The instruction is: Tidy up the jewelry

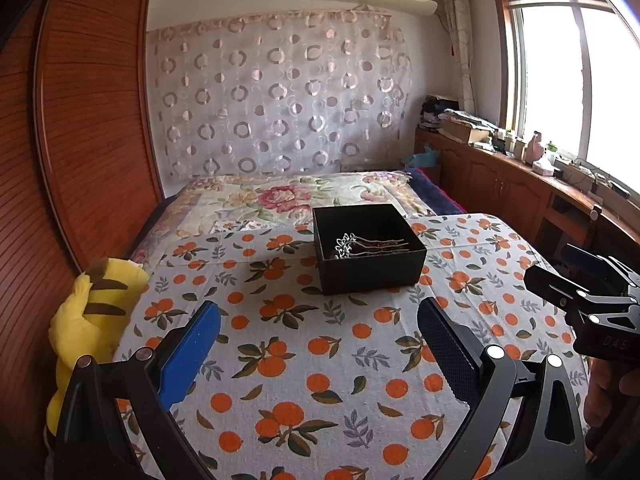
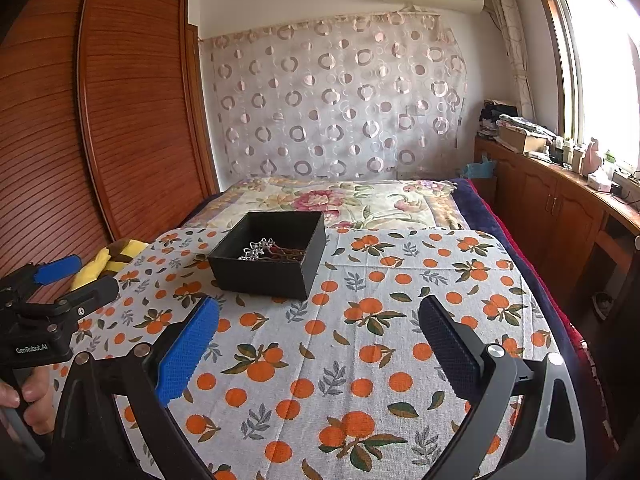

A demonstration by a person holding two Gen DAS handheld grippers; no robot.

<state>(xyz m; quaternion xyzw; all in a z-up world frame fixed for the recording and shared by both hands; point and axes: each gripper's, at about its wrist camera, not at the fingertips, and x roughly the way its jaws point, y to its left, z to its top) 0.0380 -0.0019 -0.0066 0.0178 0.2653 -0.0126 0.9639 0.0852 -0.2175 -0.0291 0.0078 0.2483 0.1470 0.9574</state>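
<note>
1. Sitting near the far middle of the orange-fruit printed cloth point(image 1: 304, 360) that covers the near part of the bed: an open square black cardboard box point(image 1: 370, 270), lid off, none in view.
2. Inside the box lie silver flower-headed hairpins with thin dark and metal stems point(image 1: 360, 245), bunched together, flower heads toward the box's left side, stems running right. Exact count cannot be told.
3. Handling judgement: the pins look light, thin and springy; the stems probably slip between pads, and the flower heads look delicate and snag-prone. They appear tangled, so lifting one may drag the others.
4. Best hold, as I judge it: pinch a single stem mid-length, across its width, not the ornament. The box wall limits the approach, so come from above.
5. The box itself looks light and stiff; it may slide on the cloth if nudged, so steadying a wall with the other tool seems wise.
6. Left hand-held gripper point(image 1: 319, 314): fingers spread wide, blue pad point(image 1: 188, 354) and dark pad well apart, nothing between them, hovering over the cloth short of the box, touching nothing visible.
7. Right hand-held gripper point(image 2: 319, 312): also spread wide and empty, over the cloth, box ahead and to its left, not touching.
8. A yellow striped plush toy point(image 1: 90, 320) lies at the cloth's left edge, clear of the box.
</note>
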